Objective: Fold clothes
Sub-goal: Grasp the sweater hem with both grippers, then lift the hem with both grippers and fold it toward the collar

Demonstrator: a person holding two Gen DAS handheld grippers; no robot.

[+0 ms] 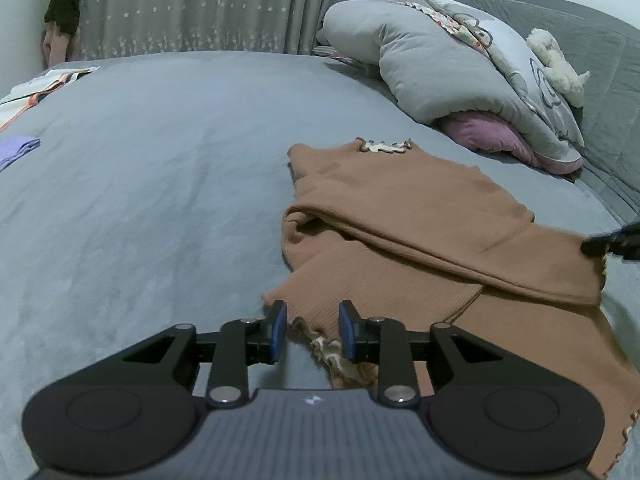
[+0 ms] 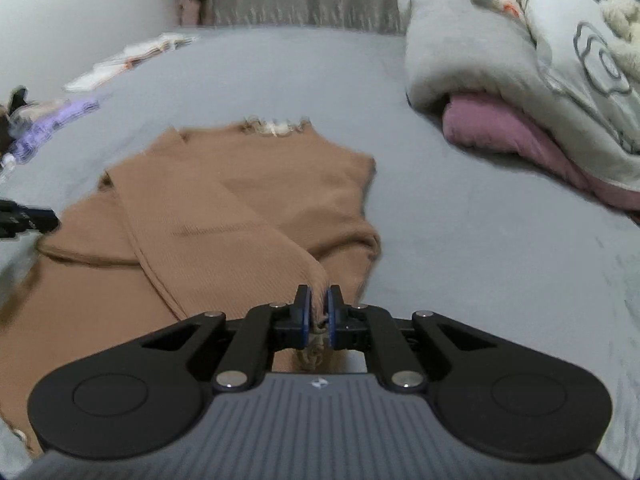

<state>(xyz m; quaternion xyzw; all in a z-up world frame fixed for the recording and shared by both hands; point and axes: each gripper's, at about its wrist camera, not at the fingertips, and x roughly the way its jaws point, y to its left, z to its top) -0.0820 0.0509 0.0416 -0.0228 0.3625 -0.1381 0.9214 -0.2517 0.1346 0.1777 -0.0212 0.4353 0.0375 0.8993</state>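
A brown ribbed sweater lies on the grey bed, neck frill at the far end and both sleeves folded across the body. My left gripper is open over the near left sleeve end. The frilled cuff lies loose between and below its blue pads. In the right wrist view, my right gripper is shut on the other sleeve's cuff, over the sweater. Each gripper's black tip also shows at the edge of the other view: right gripper, left gripper.
A grey duvet, a pink pillow and a white plush toy are piled at the headboard on the right. A folded purple garment and white clothes lie at the bed's left edge. A starred curtain hangs behind.
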